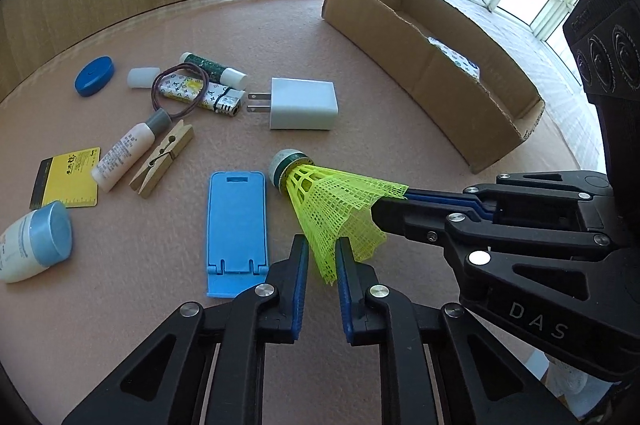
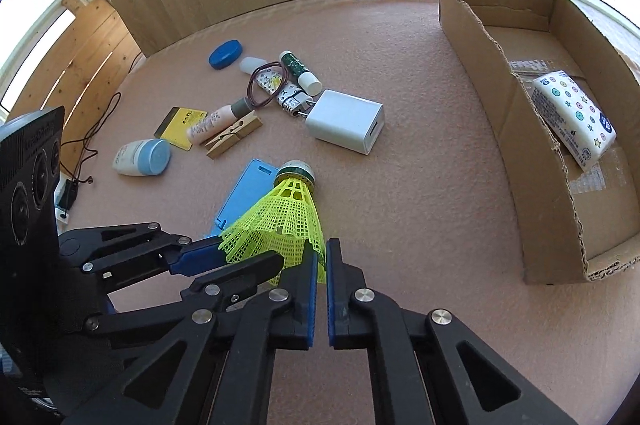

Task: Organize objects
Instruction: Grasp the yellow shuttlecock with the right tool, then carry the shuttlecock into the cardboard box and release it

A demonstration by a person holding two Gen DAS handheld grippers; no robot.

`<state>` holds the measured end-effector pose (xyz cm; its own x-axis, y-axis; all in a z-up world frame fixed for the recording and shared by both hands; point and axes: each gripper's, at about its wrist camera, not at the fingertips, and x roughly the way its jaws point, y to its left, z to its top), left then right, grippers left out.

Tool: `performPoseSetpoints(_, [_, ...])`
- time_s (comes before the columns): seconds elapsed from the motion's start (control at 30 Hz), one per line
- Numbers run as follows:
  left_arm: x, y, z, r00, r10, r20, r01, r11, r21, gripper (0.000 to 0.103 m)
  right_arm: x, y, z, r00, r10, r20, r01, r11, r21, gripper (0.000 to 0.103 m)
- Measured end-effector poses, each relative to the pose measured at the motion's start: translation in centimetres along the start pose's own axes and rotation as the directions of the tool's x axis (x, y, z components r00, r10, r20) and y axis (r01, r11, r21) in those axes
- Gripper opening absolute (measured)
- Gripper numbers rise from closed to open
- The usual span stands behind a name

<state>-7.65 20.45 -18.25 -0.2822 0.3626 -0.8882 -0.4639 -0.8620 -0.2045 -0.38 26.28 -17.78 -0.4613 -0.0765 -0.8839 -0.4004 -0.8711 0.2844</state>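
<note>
While the shuttlecock (image 1: 320,201) skirt is pinched by 2 grippers — left gripper (image 1: 322,245), right gripper (image 2: 318,251) — a handover toward the box (image 2: 500,73) on the right is judged likely.

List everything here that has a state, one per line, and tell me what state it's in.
Shuttlecock: off the table, skirt pinched from two sides.
Left gripper: shut on the skirt edge.
Right gripper: shut on the skirt edge.
Cardboard box: open, holding a tissue pack.
Clothespin: closed, lying flat.
Glue stick: uncapped, cap beside it.
Charger: unplugged, prongs out.
</note>
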Motion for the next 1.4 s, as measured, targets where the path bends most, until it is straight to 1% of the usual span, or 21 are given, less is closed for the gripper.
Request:
performPoseSetpoints(0.07, [0.1, 0.1, 0.1, 1.000, 0.003, -0.002, -0.003, 1.000, -0.001, 0.008, -0.1, -0.1, 0.0, 1.000, -0.004, 0.005, 0.004, 1.000, 0.005, 0.003])
performPoseSetpoints(0.17, [-0.3, 0.3, 0.2, 1.000, 0.002, 0.018, -0.002, 1.000, -0.016, 0.005, -0.2, -0.1, 0.0, 1.000, -0.007, 0.012, 0.006, 1.000, 0.013, 0.003])
performPoseSetpoints(0.4, [-2.3, 0.4, 0.8, 0.997, -0.020, 0.073, 0.022, 0.999, -0.024, 0.003, -2.2, 0.2, 0.2, 0.998, -0.001, 0.069, 0.000, 1.000, 0.022, 0.002])
performPoseSetpoints(0.57, [-4.5, -0.8, 2.3, 0.991, -0.031, 0.128, 0.030, 1.000, 0.009, 0.003, -5.0, 0.3, 0.8, 0.991, -0.007, 0.130, 0.005, 1.000, 0.016, 0.002])
performPoseSetpoints(0.77, [-5.5, -3.8, 5.2, 0.983, -0.060, 0.173, 0.049, 0.997, 0.065, 0.003, -8.1, -1.2, 1.8, 0.980, -0.048, 0.191, 0.044, 0.999, 0.027, 0.002])
performPoseSetpoints(0.97, [-5.2, -7.8, 8.3, 0.976, -0.093, 0.196, 0.069, 0.989, 0.128, 0.003, -10.6, -4.6, 2.4, 0.968, -0.105, 0.230, 0.090, 0.993, 0.075, 0.002])
performPoseSetpoints(1.2, [-4.2, -12.1, 10.8, 0.969, -0.130, 0.209, 0.095, 0.981, 0.171, 0.003, -12.6, -8.2, 2.6, 0.953, -0.164, 0.256, 0.136, 0.983, 0.123, 0.002])
performPoseSetpoints(1.4, [-3.0, -14.8, 11.9, 0.969, -0.142, 0.203, 0.101, 0.974, 0.200, 0.003, -13.0, -10.6, 2.4, 0.949, -0.195, 0.248, 0.161, 0.975, 0.151, 0.002])
